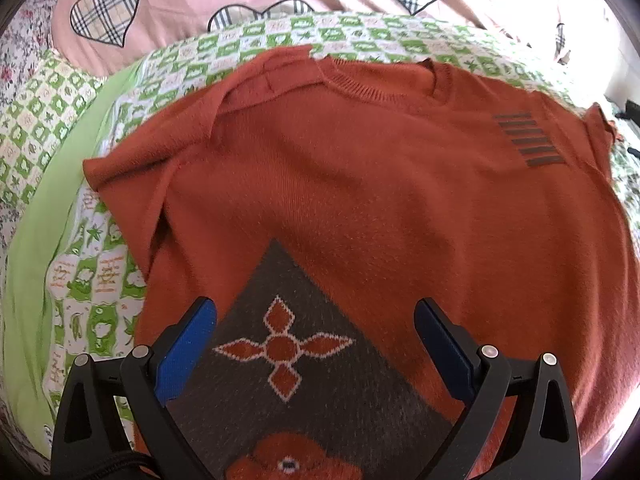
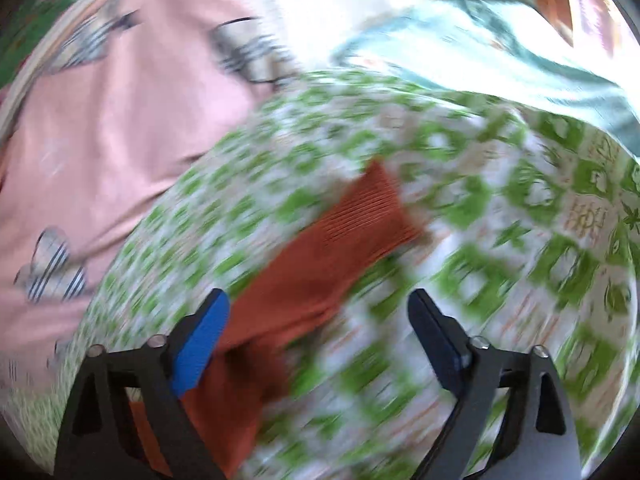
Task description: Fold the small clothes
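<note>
A rust-orange knit sweater [image 1: 360, 168] lies spread flat on a green-and-white patterned sheet [image 1: 80, 280], neckline at the far side. It has a grey panel with an orange flower motif [image 1: 284, 350] near its hem and dark stripes [image 1: 524, 140] on the chest. My left gripper [image 1: 316, 316] is open and empty above the grey panel. In the blurred right wrist view, one orange sleeve [image 2: 332, 256] with a ribbed cuff stretches out on the sheet [image 2: 520, 240]. My right gripper [image 2: 318, 312] is open and empty just above the sleeve.
A pink blanket with plaid hearts [image 1: 192, 8] lies beyond the sheet, also in the right wrist view [image 2: 100, 120]. A plain light-green strip [image 1: 44, 200] runs along the left. A pale teal cloth [image 2: 500, 48] lies at the far right.
</note>
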`<state>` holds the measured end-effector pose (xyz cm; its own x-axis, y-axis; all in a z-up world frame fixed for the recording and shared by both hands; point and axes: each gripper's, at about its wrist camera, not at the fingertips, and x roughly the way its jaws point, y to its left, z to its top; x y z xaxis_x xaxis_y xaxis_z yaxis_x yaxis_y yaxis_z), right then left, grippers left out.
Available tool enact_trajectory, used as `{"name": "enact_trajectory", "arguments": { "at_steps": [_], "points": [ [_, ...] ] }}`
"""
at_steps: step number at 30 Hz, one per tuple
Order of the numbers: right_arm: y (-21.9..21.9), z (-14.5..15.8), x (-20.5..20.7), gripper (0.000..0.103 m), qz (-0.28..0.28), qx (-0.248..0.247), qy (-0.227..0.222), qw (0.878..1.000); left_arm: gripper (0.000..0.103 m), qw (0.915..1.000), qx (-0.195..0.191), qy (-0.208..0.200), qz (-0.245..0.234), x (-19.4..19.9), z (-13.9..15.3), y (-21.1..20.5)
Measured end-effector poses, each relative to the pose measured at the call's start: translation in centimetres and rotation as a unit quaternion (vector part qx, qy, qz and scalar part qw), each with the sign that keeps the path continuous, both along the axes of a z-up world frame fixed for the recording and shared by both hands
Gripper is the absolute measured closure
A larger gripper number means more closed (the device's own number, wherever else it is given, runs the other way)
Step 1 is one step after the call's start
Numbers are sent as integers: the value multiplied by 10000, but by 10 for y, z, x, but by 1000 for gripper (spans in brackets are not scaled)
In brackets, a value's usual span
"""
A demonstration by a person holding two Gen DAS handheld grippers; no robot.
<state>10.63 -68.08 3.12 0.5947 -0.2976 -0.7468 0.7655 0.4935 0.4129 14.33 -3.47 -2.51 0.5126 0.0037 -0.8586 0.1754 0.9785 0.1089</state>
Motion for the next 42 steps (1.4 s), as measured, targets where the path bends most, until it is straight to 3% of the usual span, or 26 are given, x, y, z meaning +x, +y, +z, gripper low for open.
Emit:
{"name": "enact_trajectory", "arguments": {
  "at_steps": [5, 6, 7, 9, 14, 18, 22, 27, 31, 34, 38, 42],
  "points": [
    [-26, -14, 9, 37, -5, 113, -24, 9999, 4, 9998, -17, 164, 74, 10, -11, -5],
    [-27, -13, 12, 50, 55, 106, -63, 9999, 4, 9998, -28, 173, 77, 12, -12, -6],
    [-28, -12, 19, 70, 177, 133, -133, 9997, 4, 9998, -46, 159, 73, 13, -12, -8],
    [-23, -7, 28, 88, 458, 107, -221, 9986, 4, 9998, -95, 136, 54, 15, -11, -11],
    [28, 27, 56, 95, 1417, -282, -553, 9880, 4, 9997, -196, 165, -25, 12, -9, -15],
    [91, 49, 76, 96, 2299, -234, -959, 9682, 4, 9994, -304, 134, -30, 4, -3, -10],
    [177, 64, 94, 96, 3304, 47, -1345, 9342, 4, 9992, -393, 80, 48, -10, 6, 3],
    [296, 61, 112, 96, 4568, 688, -1642, 8716, 4, 9980, -597, -25, 190, -18, 17, 23],
    [399, 41, 125, 96, 5449, 1070, -1512, 8178, 4, 9966, -745, -129, 317, -25, 24, 40],
    [458, 15, 134, 96, 5828, 1377, -1306, 7902, 4, 9948, -922, -138, 404, -26, 26, 52],
    [511, -19, 145, 96, 6070, 1711, -1048, 7689, 4, 9912, -1227, -132, 475, -27, 26, 69],
    [527, -44, 150, 96, 6061, 1795, -818, 7705, 4, 9875, -1497, -100, 485, -22, 23, 78]
  ]
}}
